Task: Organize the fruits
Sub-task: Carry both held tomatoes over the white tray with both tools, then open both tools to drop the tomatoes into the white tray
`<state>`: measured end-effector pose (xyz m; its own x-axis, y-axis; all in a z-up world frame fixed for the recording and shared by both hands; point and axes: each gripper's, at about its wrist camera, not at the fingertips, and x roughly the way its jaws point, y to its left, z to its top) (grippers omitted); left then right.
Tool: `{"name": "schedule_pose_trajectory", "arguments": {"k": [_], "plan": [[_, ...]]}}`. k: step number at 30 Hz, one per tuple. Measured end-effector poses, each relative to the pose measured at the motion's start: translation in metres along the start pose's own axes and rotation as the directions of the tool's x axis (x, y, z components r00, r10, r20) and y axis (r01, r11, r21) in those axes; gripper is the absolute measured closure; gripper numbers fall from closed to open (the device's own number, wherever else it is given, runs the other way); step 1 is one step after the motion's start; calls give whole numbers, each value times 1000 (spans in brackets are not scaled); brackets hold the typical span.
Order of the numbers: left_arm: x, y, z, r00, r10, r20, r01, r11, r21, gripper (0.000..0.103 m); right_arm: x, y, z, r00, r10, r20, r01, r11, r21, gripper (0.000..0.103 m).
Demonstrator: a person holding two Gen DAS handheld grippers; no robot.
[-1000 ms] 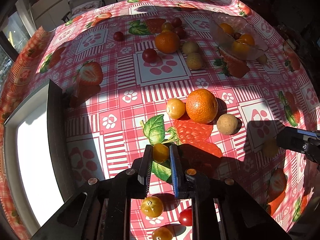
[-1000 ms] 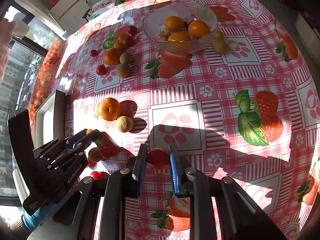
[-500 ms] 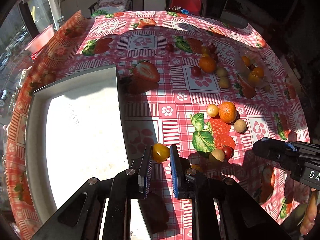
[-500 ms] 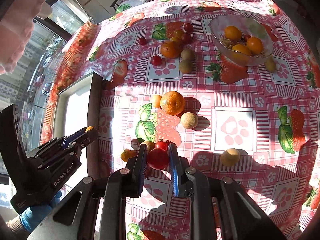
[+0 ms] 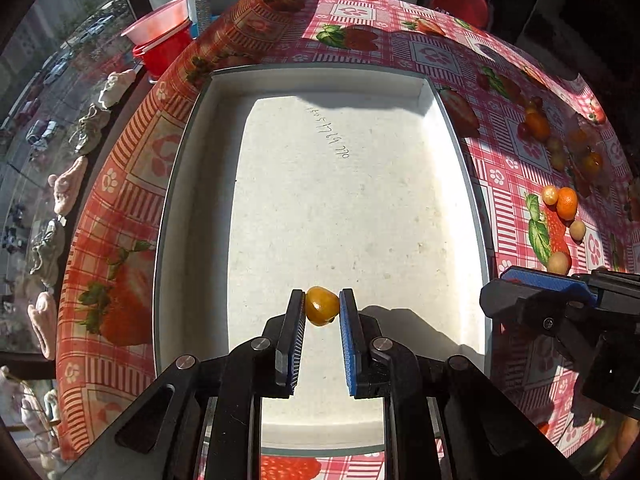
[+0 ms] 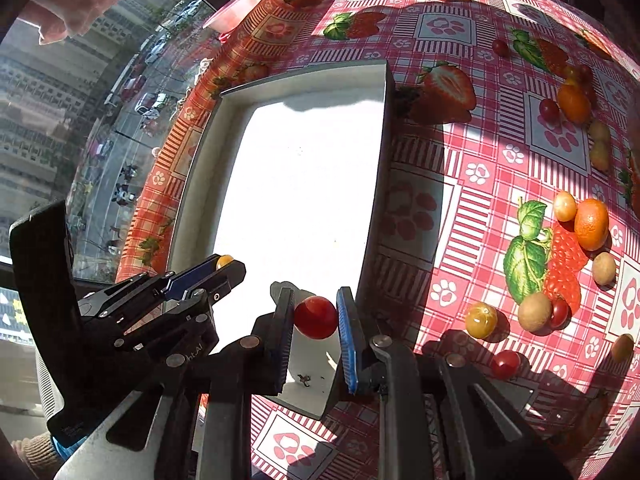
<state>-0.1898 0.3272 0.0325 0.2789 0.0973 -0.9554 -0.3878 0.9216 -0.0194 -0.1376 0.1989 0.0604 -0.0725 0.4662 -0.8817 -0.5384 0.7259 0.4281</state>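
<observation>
My left gripper (image 5: 321, 305) is shut on a small yellow tomato (image 5: 320, 305) and holds it above the near part of the white tray (image 5: 192, 184). My right gripper (image 6: 315, 317) is shut on a red cherry tomato (image 6: 316, 317) above the tray's near right corner (image 6: 372, 276). The left gripper also shows in the right wrist view (image 6: 224, 266), with the yellow tomato (image 6: 224, 260) at its tip. The right gripper's fingers (image 5: 536, 284) show at the right of the left wrist view. The tray holds no fruit.
Loose fruit lies on the strawberry tablecloth right of the tray: an orange (image 6: 591, 224), yellow tomatoes (image 6: 481, 320), brown round fruits (image 6: 534, 311), red tomatoes (image 6: 505, 364). A further cluster with another orange (image 6: 573, 102) lies beyond. A red bucket (image 5: 164, 44) stands past the table's far-left edge.
Both grippers have swung left, from over the loose fruit to over the white tray, each still holding its tomato. The tray now fills the left wrist view.
</observation>
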Motion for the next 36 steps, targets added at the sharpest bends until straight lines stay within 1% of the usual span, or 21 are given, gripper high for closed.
{"name": "schedule_pose_trajectory", "arguments": {"k": [3, 7, 14, 18, 19, 20, 21, 22, 23, 25, 26, 27, 28, 30, 31, 34, 36], "plan": [[7, 10, -5, 1000, -1, -14, 1, 1000, -9, 84, 18, 12, 1, 999, -9, -36, 7, 999, -32, 80], [16, 14, -8, 1000, -10, -26, 10, 1000, -7, 84, 33, 18, 3, 997, -34, -66, 31, 998, -57, 80], [22, 9, -10, 999, -15, -32, 15, 1000, 10, 84, 48, 14, 4, 993, -72, -98, 64, 995, -80, 79], [26, 6, -8, 999, -13, -34, 14, 1000, 22, 84, 50, 10, 2, 991, -75, -109, 67, 995, -73, 79], [26, 4, -8, 999, -16, -36, 17, 1000, 25, 76, 49, 8, 1, 991, -74, -112, 67, 995, -71, 79], [26, 3, -9, 999, -7, -36, 8, 1000, 28, 60, 57, 12, 4, 991, -76, -112, 69, 995, -69, 79], [24, 5, -9, 999, 27, -27, -26, 999, 26, 53, 57, 11, 6, 991, -81, -107, 74, 995, -68, 79], [23, 6, -10, 999, 32, -14, -31, 999, 28, 41, 57, 10, 6, 991, -78, -106, 71, 995, -63, 79], [21, 8, -10, 1000, 16, -4, -16, 1000, 27, 34, 57, 8, 7, 992, -67, -107, 62, 997, -55, 77], [19, 8, -10, 1000, 6, 2, -6, 1000, 31, 34, 55, 6, 9, 993, -55, -103, 51, 998, -46, 71], [19, 7, -9, 1000, 5, -2, -5, 999, 40, 34, 53, 6, 10, 994, -48, -98, 44, 998, -47, 62], [18, 7, -9, 1000, 4, -6, -4, 999, 52, 34, 51, 7, 11, 995, -36, -92, 32, 998, -46, 50], [17, 6, -8, 1000, 0, -8, 0, 998, 62, 34, 47, 8, 12, 997, -20, -80, 17, 999, -43, 43], [15, 3, -7, 1000, -14, -9, 14, 997, 79, 34, 39, 12, 14, 999, 4, -54, -6, 999, -42, 22], [13, 1, -6, 1000, -24, -7, 25, 996, 90, 34, 33, 13, 14, 999, 8, -38, -10, 999, -40, 20], [7, -9, -3, 999, -42, 1, 41, 992, 116, 34, 15, 14, 13, 1000, 6, 5, -6, 1000, -26, 20], [2, -14, -1, 998, -64, 0, 63, 990, 124, 34, 0, 6, 14, 999, -3, 38, 3, 1000, -3, 20]]}}
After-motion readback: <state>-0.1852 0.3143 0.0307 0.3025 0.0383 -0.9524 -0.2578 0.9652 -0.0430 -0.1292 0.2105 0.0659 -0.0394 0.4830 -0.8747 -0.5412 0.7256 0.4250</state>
